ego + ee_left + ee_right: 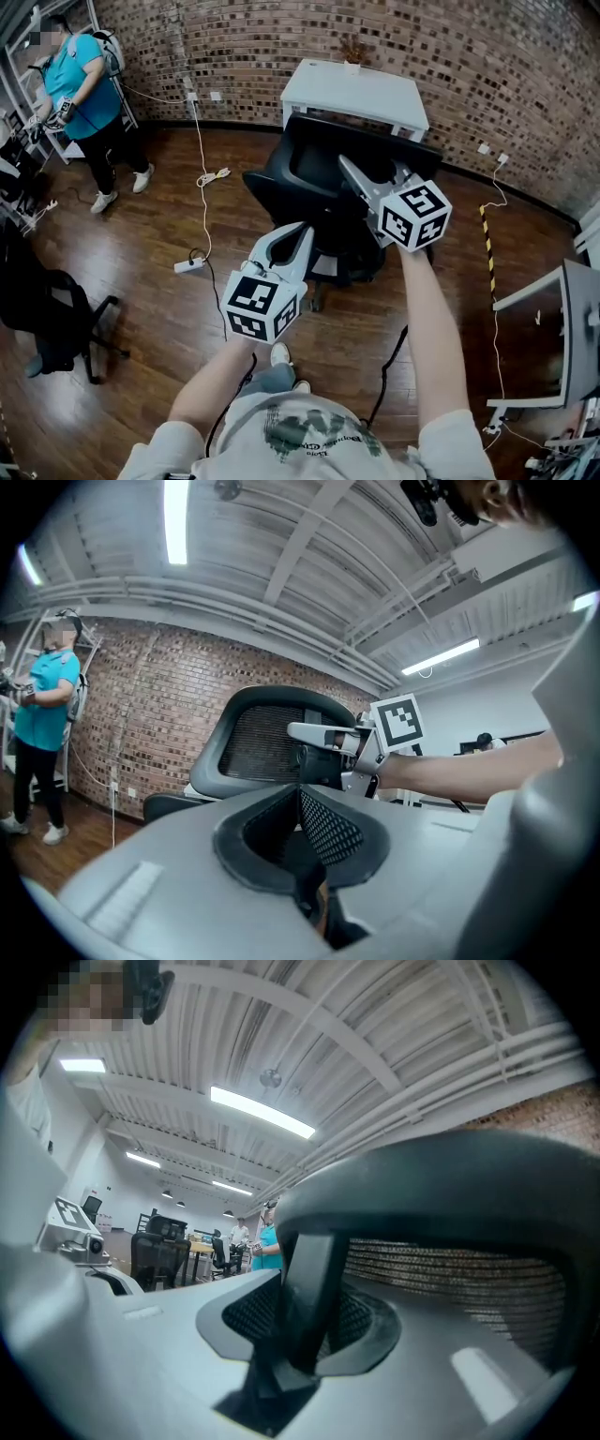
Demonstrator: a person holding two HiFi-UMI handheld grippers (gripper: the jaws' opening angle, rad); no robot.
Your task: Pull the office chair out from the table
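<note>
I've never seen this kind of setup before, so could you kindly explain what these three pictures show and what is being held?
No robot here: a person holds a pair of tongs in each hand. One camera sits on their head, looking down; the other two ride on the tongs. The right tongs are closed on the back frame of the black office chair, which stands by the white table. The left tongs are closed on nothing, short of the chair. A power strip lies on the wooden floor.
</note>
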